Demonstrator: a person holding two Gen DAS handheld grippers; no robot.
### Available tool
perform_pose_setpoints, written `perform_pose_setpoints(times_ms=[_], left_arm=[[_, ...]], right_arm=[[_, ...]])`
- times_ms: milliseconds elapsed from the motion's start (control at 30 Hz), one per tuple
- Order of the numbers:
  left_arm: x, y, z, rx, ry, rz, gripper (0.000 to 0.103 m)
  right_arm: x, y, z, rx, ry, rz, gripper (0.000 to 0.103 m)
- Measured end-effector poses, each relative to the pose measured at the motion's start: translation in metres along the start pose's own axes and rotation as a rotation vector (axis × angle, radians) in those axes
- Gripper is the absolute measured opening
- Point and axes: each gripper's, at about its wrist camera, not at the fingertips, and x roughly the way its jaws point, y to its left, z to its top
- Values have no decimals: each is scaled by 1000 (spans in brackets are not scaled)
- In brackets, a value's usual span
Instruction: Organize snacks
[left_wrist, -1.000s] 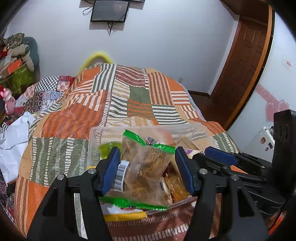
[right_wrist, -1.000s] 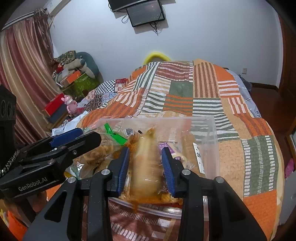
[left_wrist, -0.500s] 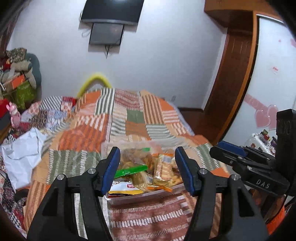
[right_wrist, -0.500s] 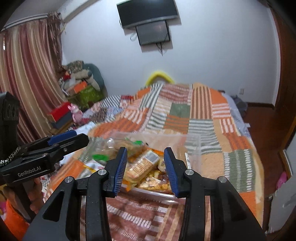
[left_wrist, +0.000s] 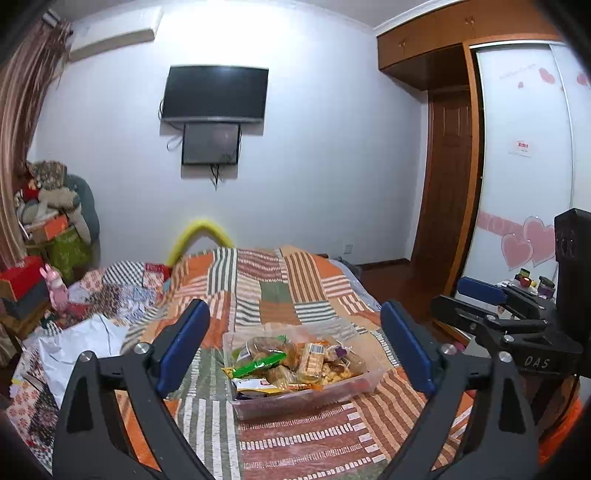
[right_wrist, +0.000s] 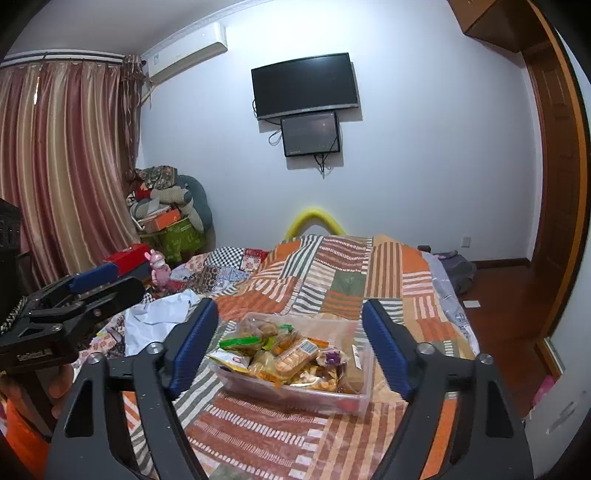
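The clear snack box (left_wrist: 364, 384) sits on the bed's patchwork quilt (left_wrist: 280, 295), heaped with wrapped snacks (left_wrist: 295, 360). Both tools are released: the left tool (left_wrist: 291, 350) and the right tool (right_wrist: 291, 349) have just been spreading their jaws, which now stand wide with nothing between them, well clear above the box. The box lies ahead of and below each tool, its long axis running roughly crosswise to both. Neither hand looks clearly nearer; it sits about centred between them.
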Motion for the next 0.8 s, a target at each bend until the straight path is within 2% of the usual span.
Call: perform_pose_setpoints(times_ms=[167, 233, 800], left_arm=[[-13, -9, -2, 16, -22, 7, 101], [-15, -9, -3, 10, -29, 9, 101], [-17, -4, -6, -31, -32, 7, 102]], right_arm=[[-8, 4, -3, -2, -25, -20, 99], [-11, 6, -3, 2, -40, -26, 102], [-19, 11, -8, -11, -63, -44, 103]])
